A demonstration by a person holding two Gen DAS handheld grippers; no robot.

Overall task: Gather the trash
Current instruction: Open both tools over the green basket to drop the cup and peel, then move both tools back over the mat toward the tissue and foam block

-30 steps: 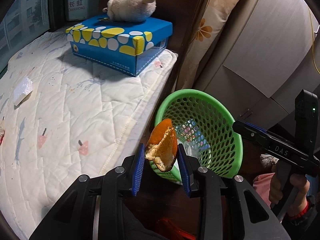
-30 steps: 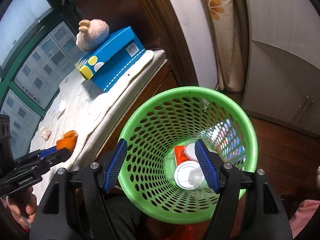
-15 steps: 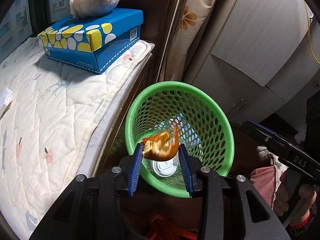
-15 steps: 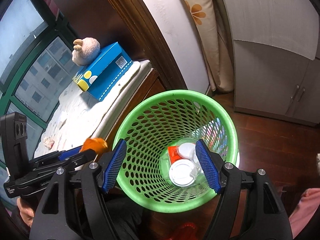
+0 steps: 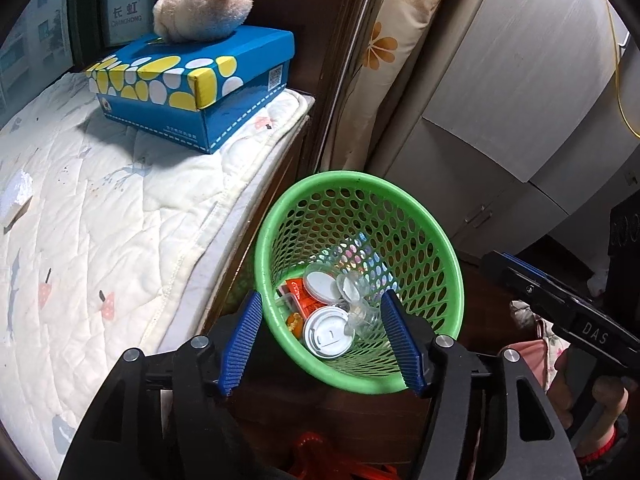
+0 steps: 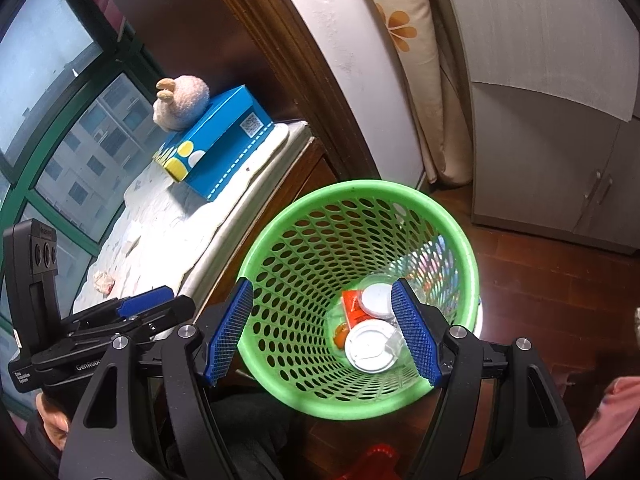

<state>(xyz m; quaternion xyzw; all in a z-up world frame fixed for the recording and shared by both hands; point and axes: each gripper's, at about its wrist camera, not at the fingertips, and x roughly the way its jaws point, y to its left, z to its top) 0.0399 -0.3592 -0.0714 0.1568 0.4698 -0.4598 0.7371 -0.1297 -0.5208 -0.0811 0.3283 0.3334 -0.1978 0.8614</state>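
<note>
A green mesh basket stands on the floor beside the bed; it also shows in the right wrist view. Inside lie white plastic lids, an orange wrapper, clear plastic and an orange peel piece, also seen in the right wrist view. My left gripper is open and empty above the basket's near rim. My right gripper is open and empty over the basket. A crumpled scrap and a white scrap lie on the quilt.
A blue and yellow box with a plush toy on it sits at the head of the white quilted bed. A floral cushion and grey cabinets stand behind the basket. Wooden floor lies around it.
My left gripper opened and let go of the orange peel, which now lies in the basket. Both grippers moved slightly nearer over the basket.
</note>
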